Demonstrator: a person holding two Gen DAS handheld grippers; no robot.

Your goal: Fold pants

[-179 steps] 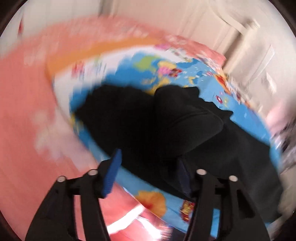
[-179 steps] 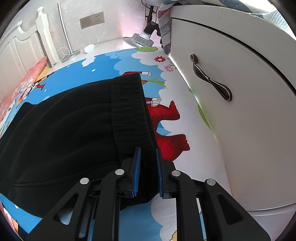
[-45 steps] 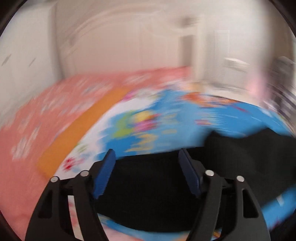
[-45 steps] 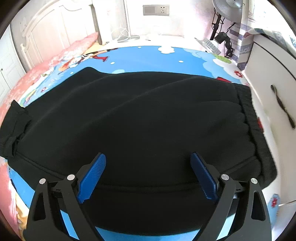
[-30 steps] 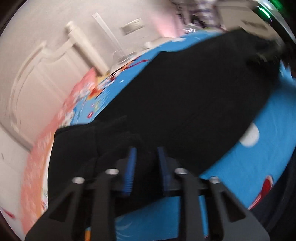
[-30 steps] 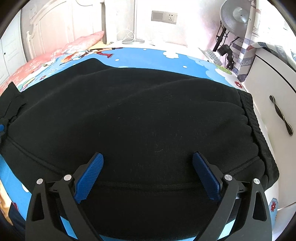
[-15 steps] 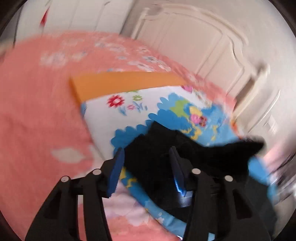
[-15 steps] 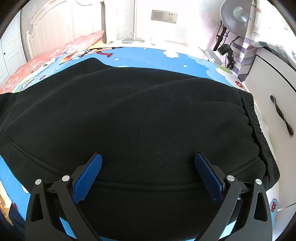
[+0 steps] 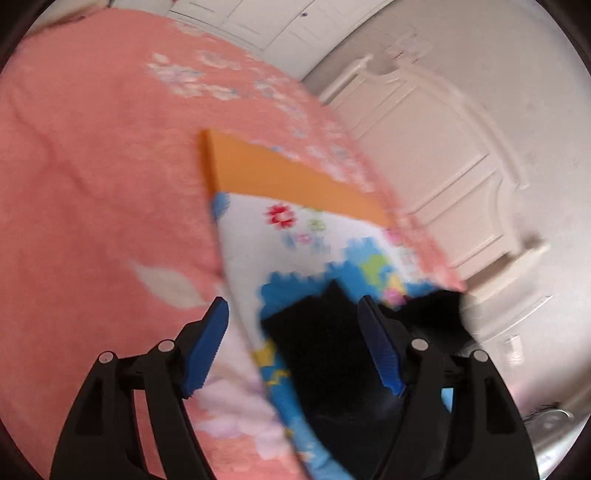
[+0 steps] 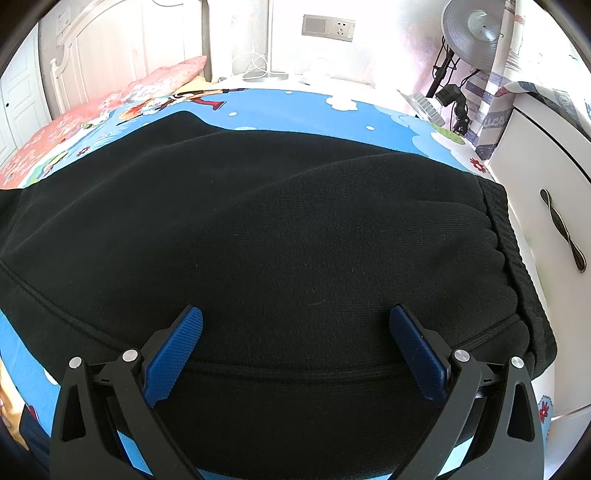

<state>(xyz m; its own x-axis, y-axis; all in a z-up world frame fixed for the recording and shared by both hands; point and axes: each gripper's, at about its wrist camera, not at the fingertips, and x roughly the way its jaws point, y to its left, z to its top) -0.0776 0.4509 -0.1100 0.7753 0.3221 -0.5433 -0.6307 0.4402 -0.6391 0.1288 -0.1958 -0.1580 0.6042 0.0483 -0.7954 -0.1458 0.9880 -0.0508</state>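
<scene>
Black pants lie spread on a blue cartoon mat, their ribbed waistband at the right. My right gripper is open just above the pants, holding nothing. In the blurred left wrist view my left gripper is open and empty over the mat's corner. A black leg end lies between and beyond its fingers. The rest of the leg is hidden behind the right finger.
A pink floral bedspread lies under the mat, with the mat's orange edge folded up. A white headboard stands behind. A white drawer cabinet, a lamp and a wall socket are on the right.
My left gripper let go of the leg end, opened and swung out over the mat's corner. My right gripper stays open over the pants, almost still.
</scene>
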